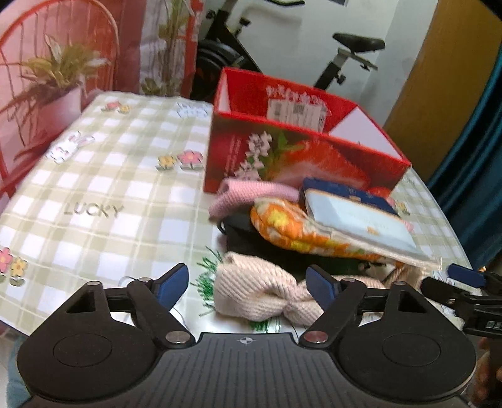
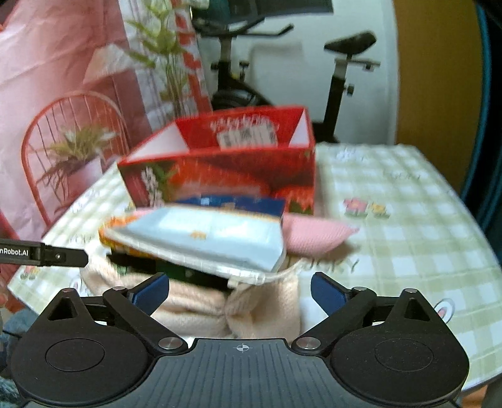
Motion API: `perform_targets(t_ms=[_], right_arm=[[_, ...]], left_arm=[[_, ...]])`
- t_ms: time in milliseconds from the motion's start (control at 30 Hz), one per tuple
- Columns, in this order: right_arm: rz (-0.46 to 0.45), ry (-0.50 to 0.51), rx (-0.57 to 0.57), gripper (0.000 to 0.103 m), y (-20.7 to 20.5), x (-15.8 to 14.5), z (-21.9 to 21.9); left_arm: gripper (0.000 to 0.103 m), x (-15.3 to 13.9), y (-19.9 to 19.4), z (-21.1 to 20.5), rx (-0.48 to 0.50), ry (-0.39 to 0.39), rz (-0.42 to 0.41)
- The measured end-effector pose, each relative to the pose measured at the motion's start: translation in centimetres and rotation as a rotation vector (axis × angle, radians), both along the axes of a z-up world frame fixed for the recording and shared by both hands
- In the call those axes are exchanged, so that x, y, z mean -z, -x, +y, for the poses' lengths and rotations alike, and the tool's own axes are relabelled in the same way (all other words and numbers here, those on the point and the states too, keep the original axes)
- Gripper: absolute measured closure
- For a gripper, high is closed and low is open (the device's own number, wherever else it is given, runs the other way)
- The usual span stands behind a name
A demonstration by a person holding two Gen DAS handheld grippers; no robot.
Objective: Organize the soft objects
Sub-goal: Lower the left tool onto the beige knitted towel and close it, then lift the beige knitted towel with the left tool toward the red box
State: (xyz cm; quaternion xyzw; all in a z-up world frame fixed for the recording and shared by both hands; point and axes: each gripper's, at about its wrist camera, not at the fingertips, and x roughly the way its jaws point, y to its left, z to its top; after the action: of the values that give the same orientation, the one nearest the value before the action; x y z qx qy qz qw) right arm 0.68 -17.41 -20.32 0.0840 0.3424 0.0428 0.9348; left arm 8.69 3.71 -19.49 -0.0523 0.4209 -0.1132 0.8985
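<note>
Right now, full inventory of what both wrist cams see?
Red box: 1, red with floral print, open top, behind the pile.
Cream knit piece: 1, nearest, between left gripper's fingers.
Orange floral pouch: 1, mid-pile.
Blue-white packet: 1, on top.
Pink knit piece: 1, by box.
Black item: 1, under pouch.
Tablecloth: 1, green check.
Exercise bike: 1, background.
Left gripper: open.
Right gripper: open.

Desk [image 1: 103, 175]: green-white check cloth, flower prints | far left: pink curtain [image 1: 28, 78] printed with red chair and plant | far centre: exercise bike [image 1: 345, 53], white wall [image 1: 404, 22] | far right: wooden door [image 1: 439, 78], teal drape [image 1: 477, 157]
</note>
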Motion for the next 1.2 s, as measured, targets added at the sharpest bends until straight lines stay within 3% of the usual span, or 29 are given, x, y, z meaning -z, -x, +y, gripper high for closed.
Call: perform_targets(t_ms=[233, 667, 967, 1200], right_arm=[[0.071, -0.002, -0.025, 0.016, -1.5, 2.2, 0.4], [0.099, 0.040, -0.059, 0.021, -3.8, 4.9, 1.1], [0.106, 0.015, -0.062, 0.021, -4.4, 5.9, 1.0], [0.112, -0.023, -0.070, 0.029, -4.6, 6.3, 0.8]], left_arm=[[0.032, 2.0, -0.7, -1.1, 0.067, -0.009, 0.050], [0.032, 3.7, -1.4, -2.1, 0.112, -0.036, 0.065], [0.039, 4.5, -1.7, -2.8, 0.133, -0.046, 0.052], [0.043, 4.7, -1.8, -2.8, 0.137, -0.027, 0.065]])
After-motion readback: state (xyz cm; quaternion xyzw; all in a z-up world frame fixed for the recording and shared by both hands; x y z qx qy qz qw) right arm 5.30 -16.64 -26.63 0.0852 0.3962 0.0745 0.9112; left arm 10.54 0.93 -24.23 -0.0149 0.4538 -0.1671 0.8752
